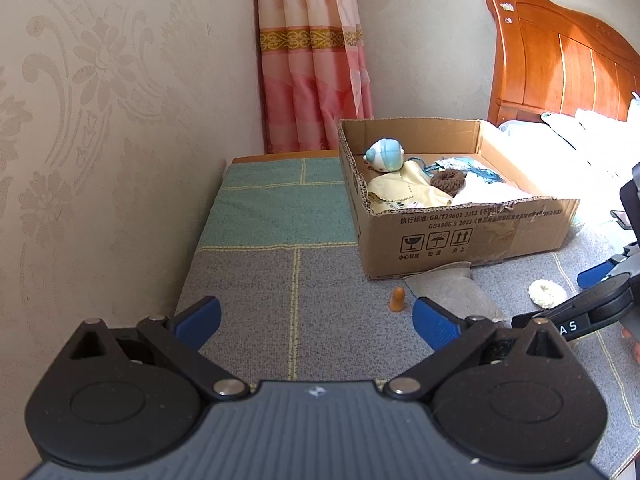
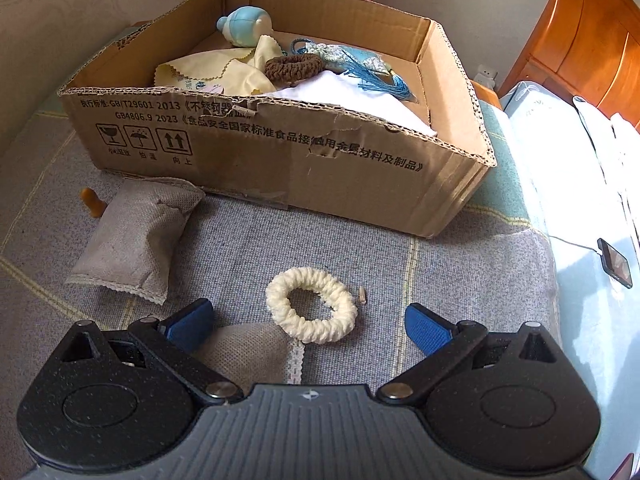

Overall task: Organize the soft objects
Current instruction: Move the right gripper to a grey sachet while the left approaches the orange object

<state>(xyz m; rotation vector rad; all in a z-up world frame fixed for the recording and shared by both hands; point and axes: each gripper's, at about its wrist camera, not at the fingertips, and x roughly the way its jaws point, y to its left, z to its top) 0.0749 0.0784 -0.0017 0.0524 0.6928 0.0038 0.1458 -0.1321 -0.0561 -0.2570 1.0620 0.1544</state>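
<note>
Directly under the right gripper (image 2: 308,326), whose blue-padded jaws are spread wide and hold nothing, lies a cream scrunchie (image 2: 311,307), a ribbed, fluffy ring resting flat on the grey woven bedspread (image 2: 460,280). Part of a grey linen sachet with a lace edge (image 2: 256,354) peeks from beneath that gripper, and a second grey linen sachet (image 2: 136,236), plump and pillow-shaped with a frilled hem, sits to the left, just beside the cardboard box (image 2: 280,172). A small orange rubbery nub (image 2: 90,200) stands near it; what it is I cannot tell for sure.

The left gripper (image 1: 316,320) hovers over bare bedspread, jaws likewise wide apart and empty.

Judging by the box, sorting looks well underway: inside already lie a pale blue plush toy (image 2: 244,26), a yellow microfibre cloth with pinked edges (image 2: 216,70), a brown scrunchie (image 2: 294,67), a blue tasselled fabric pouch (image 2: 368,66) and white folded fabric (image 2: 352,96). Still outside are the cream scrunchie, both sachets and the orange piece. The scrunchie seems the likely next pick, being soft, springy and easy to pinch across its ring.
</note>
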